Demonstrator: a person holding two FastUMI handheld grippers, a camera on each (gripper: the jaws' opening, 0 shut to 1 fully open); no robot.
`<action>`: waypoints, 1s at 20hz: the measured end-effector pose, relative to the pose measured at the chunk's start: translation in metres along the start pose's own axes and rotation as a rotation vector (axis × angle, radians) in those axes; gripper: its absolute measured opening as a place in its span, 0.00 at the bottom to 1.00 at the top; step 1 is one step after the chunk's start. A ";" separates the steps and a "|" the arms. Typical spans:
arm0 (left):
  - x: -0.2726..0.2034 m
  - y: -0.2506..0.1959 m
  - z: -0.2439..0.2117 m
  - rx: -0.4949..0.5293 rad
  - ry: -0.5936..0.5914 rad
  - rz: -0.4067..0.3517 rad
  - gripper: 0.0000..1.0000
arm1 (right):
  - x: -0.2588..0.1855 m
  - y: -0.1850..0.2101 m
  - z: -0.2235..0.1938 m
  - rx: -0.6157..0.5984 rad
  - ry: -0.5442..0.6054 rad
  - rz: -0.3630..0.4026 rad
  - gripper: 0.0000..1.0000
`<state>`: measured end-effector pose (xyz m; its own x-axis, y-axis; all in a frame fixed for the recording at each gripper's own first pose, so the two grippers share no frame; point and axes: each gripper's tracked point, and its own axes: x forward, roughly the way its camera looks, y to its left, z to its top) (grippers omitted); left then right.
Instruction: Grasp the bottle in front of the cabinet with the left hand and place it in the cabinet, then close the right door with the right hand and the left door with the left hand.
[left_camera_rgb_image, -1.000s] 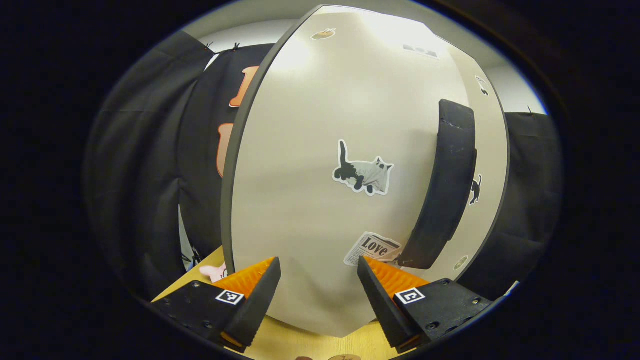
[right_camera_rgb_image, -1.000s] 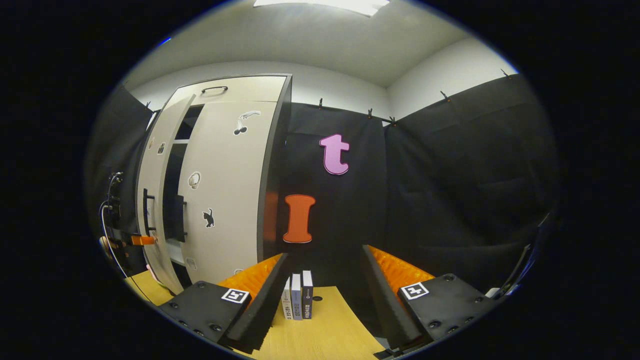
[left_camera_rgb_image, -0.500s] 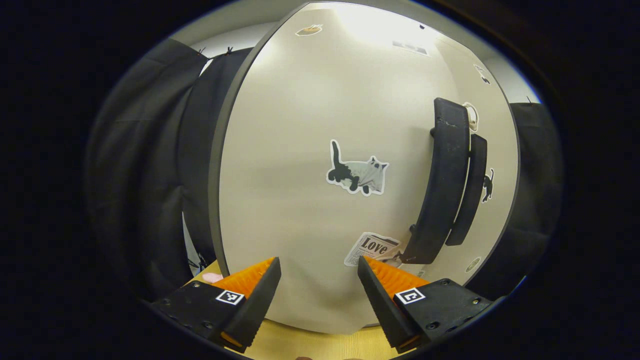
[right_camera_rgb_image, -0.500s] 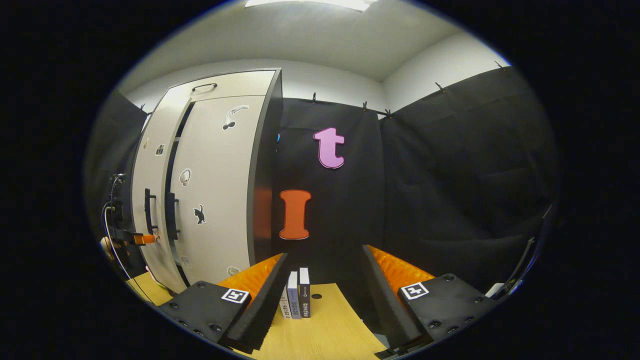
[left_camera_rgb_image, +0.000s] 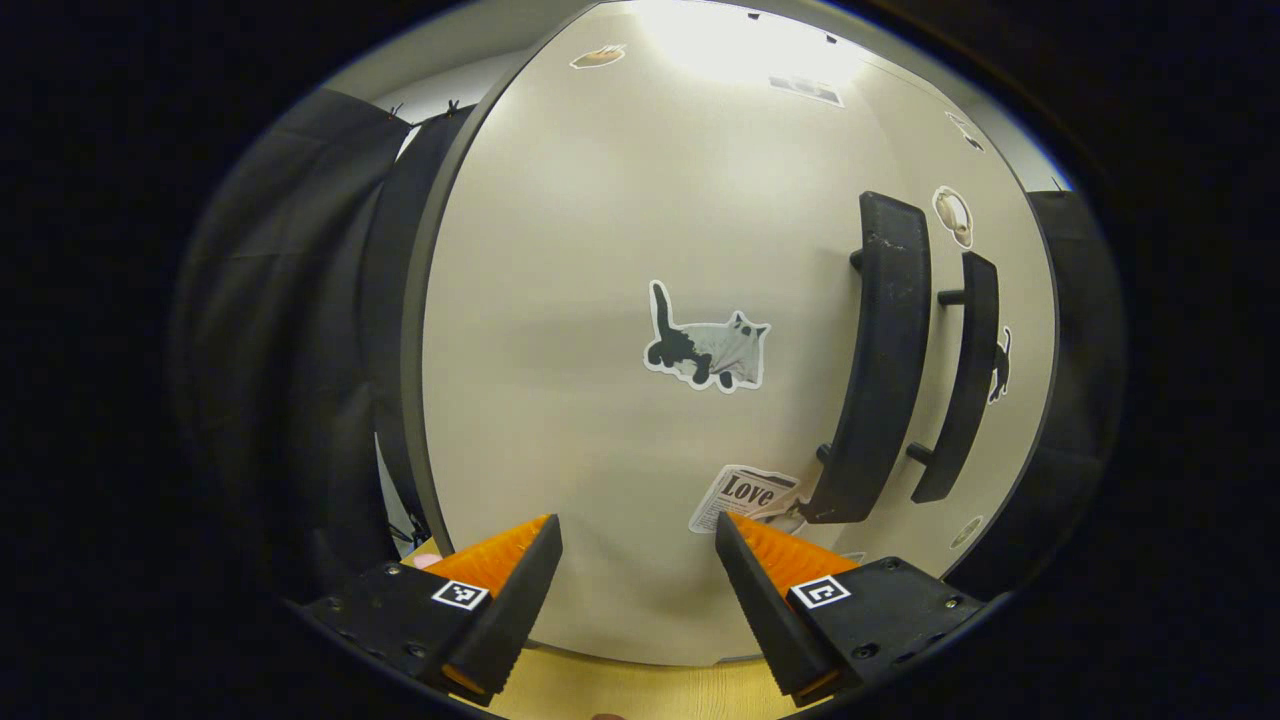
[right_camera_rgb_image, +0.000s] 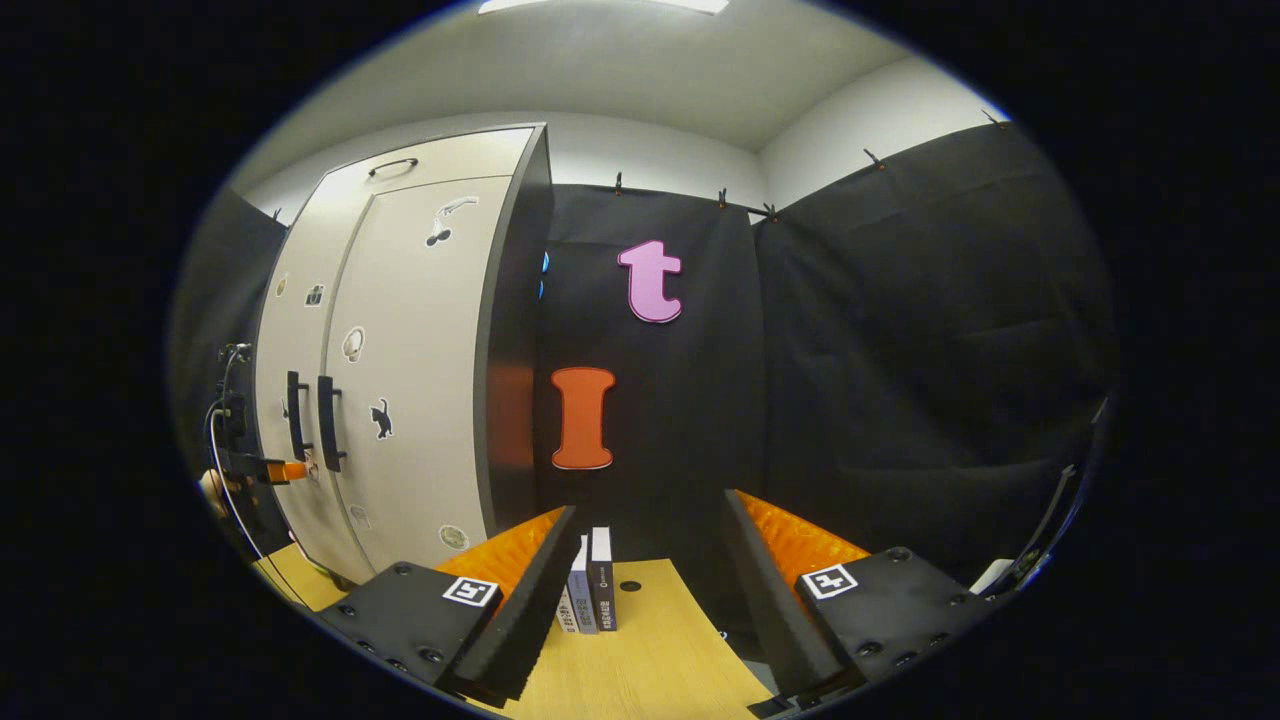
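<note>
Beige left door (left_camera_rgb_image: 600, 330) fills frame centre, left claw (left_camera_rgb_image: 638, 560) spread apart just before it, likely pushing it flush. Right door (right_camera_rgb_image: 420, 360) looks closed. Right claw (right_camera_rgb_image: 645, 560) apart, idle above worktop (right_camera_rgb_image: 650, 660). Bottle presumably inside cabinet.

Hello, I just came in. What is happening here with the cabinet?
A person holds a gripper in each hand. The left gripper, open, is right up against the left door of the cabinet. Both doors look shut now, handles side by side. The right gripper is open and apart from the cabinet, over the table near some books. The bottle cannot be seen.
</note>
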<state>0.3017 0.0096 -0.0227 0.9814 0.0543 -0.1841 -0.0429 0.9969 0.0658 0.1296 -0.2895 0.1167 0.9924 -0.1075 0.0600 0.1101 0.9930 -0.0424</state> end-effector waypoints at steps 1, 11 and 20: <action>0.001 0.000 0.001 0.002 0.000 0.002 0.95 | 0.002 -0.001 0.000 0.001 0.003 0.002 0.94; -0.026 -0.012 -0.006 -0.088 0.035 -0.016 0.95 | 0.004 -0.018 -0.002 -0.018 0.021 -0.004 0.94; -0.111 -0.005 0.048 -0.084 -0.036 -0.047 0.95 | 0.002 0.001 0.013 -0.001 0.001 0.042 0.94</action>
<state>0.2019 -0.0040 0.0448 0.9887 0.0072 -0.1498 -0.0110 0.9996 -0.0250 0.1306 -0.2877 0.1301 0.9962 -0.0656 0.0567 0.0682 0.9966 -0.0455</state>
